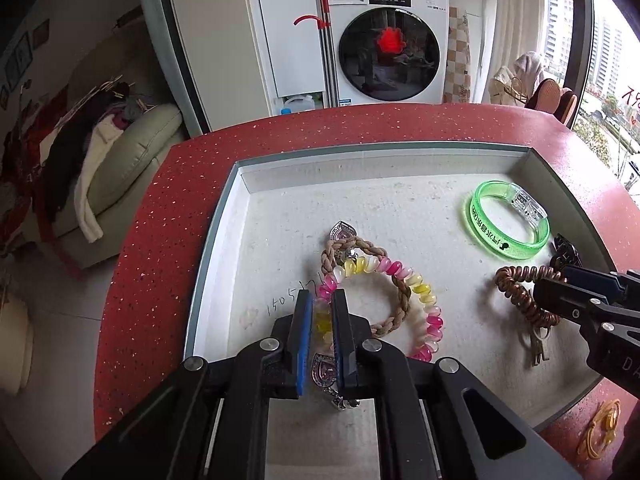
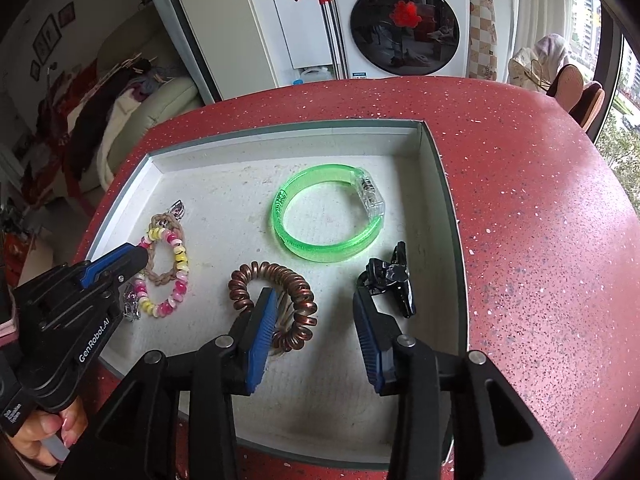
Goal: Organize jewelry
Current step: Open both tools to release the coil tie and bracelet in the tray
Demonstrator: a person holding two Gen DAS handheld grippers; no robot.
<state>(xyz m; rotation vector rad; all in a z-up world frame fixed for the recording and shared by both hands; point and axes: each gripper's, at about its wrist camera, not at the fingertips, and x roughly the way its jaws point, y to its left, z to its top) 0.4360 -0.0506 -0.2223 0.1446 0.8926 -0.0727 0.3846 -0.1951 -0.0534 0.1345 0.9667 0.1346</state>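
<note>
Left tool (image 1: 322,320) hiding beaded bracelet's (image 1: 394,270) near arc, silver charm (image 1: 324,372) half-covered

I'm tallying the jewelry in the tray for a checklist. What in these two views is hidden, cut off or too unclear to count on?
- Left wrist view: the left gripper fingers cover part of the bead bracelet and a heart charm.
- Left wrist view: yellow rubber bands run out of view at the edge.
- Right wrist view: the coil hair tie is partly behind a right gripper finger.
- Right wrist view: the black clip is too dark for detail.
</note>
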